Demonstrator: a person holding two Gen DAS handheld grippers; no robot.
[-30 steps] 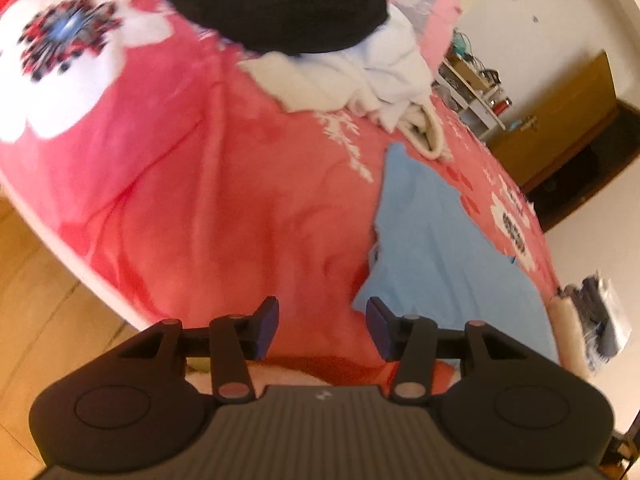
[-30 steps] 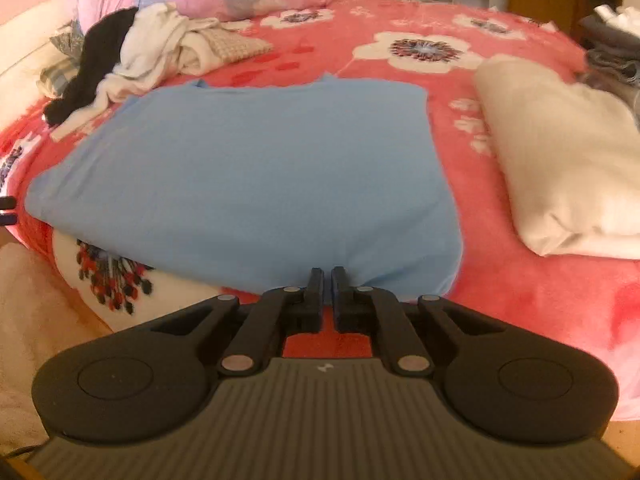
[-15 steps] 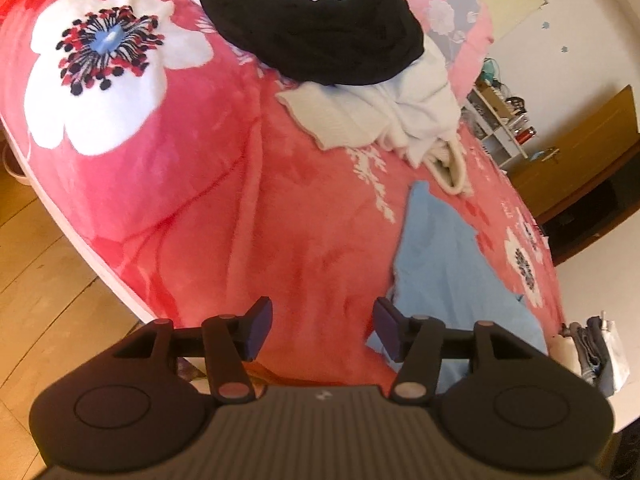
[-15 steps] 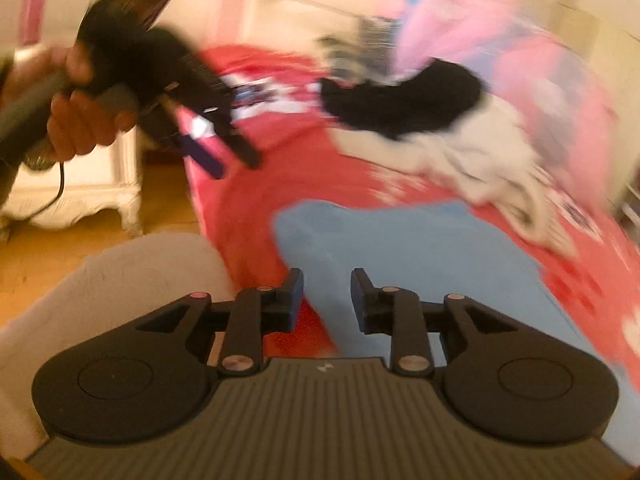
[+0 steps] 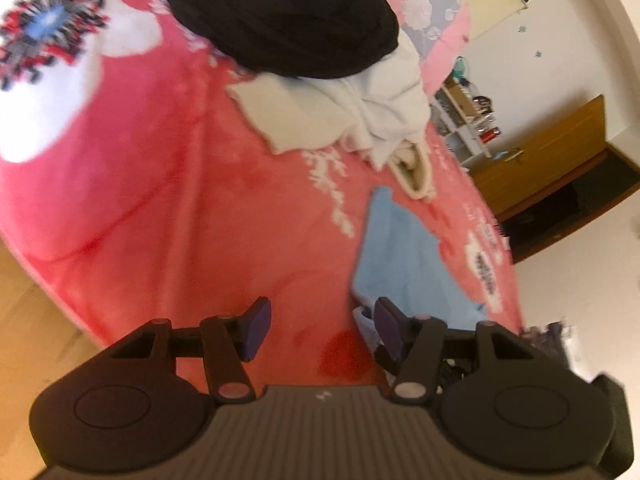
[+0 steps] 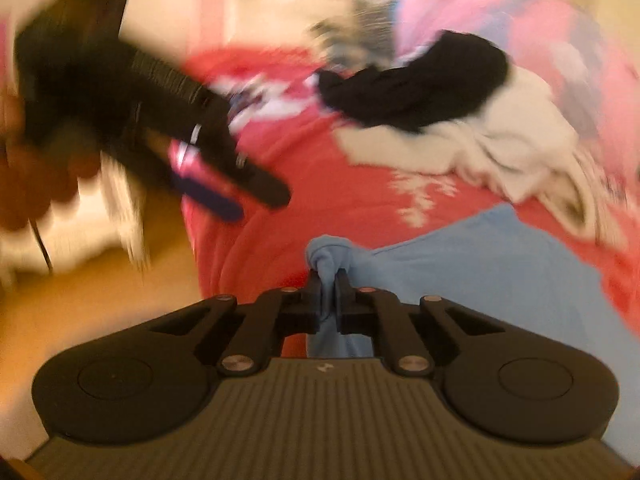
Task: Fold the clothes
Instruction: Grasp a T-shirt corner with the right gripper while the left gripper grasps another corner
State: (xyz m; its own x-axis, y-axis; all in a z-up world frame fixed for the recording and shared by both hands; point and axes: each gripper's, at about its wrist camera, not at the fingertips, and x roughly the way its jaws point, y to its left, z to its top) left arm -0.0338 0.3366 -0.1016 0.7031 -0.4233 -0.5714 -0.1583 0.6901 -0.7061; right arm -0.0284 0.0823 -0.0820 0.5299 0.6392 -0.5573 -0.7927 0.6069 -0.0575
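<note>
A light blue shirt [image 6: 480,272] lies flat on the red flowered blanket [image 6: 280,152]. My right gripper [image 6: 328,280] is shut on a bunched corner of it at the bed's edge. My left gripper [image 5: 322,320] hovers open over the blanket with nothing between its fingers. The blue shirt [image 5: 404,256] sits just right of its right finger. In the right wrist view the left gripper [image 6: 256,204] shows blurred at upper left, held by a hand [image 6: 24,184].
A black garment [image 5: 288,20] lies on a heap of white clothes [image 5: 360,116] farther up the bed, with pink pillows [image 5: 436,16] behind. Wooden floor [image 5: 28,304] runs along the bed's left edge. A white shelf [image 5: 464,120] and a wooden cabinet [image 5: 548,148] stand at the far wall.
My right gripper swung left across the blue shirt to its corner, opened, then closed on the cloth. My left gripper shifted a little and its jaws widened.
</note>
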